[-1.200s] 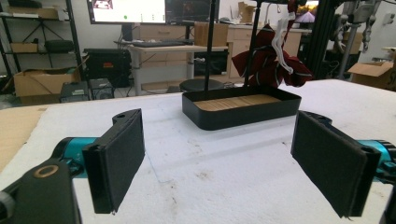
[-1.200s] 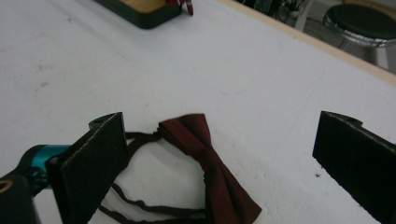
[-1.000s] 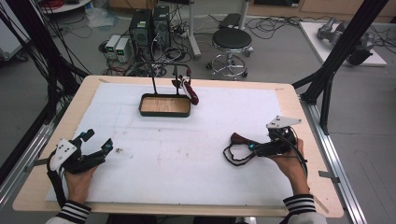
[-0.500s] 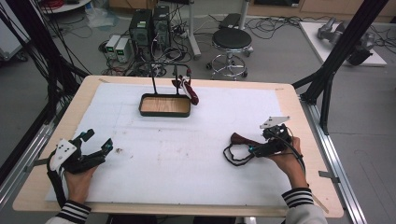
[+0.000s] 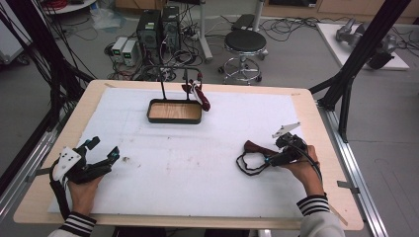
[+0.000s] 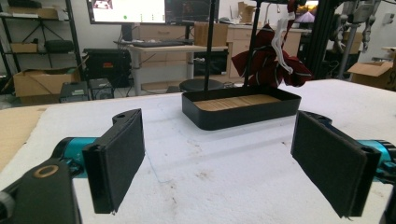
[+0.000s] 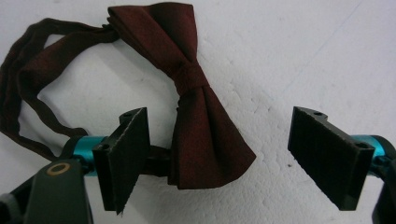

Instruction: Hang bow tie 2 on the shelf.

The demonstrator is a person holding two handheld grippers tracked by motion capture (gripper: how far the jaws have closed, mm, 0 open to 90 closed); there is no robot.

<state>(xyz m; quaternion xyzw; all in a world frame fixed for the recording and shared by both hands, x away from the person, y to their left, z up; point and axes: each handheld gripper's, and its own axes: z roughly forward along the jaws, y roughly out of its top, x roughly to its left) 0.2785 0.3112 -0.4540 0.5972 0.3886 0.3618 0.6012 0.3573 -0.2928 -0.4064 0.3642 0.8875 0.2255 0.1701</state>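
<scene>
Right gripper view, right gripper [image 7: 224, 158] closing yet apart around bow tie [image 7: 196, 107], left gripper [image 6: 224, 158] wide, empty.

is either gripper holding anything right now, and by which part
Nothing is held. The right gripper straddles one wing of the bow tie, jaws just closing, pads not touching it. The left gripper is open over bare table.

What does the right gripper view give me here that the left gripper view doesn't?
Right gripper view: a dark red bow tie lying flat on the white table cover, its strap looping off to one side. The right gripper has just been closing; one wing of the tie lies between its jaws, pads not yet pressing on it.

Left gripper view: the left gripper open over bare cover, a black tray with a wooden floor ahead, and a striped red bow tie hanging from a black stand.

Both: two black padded jaws on teal mounts, and the white cover.
</scene>
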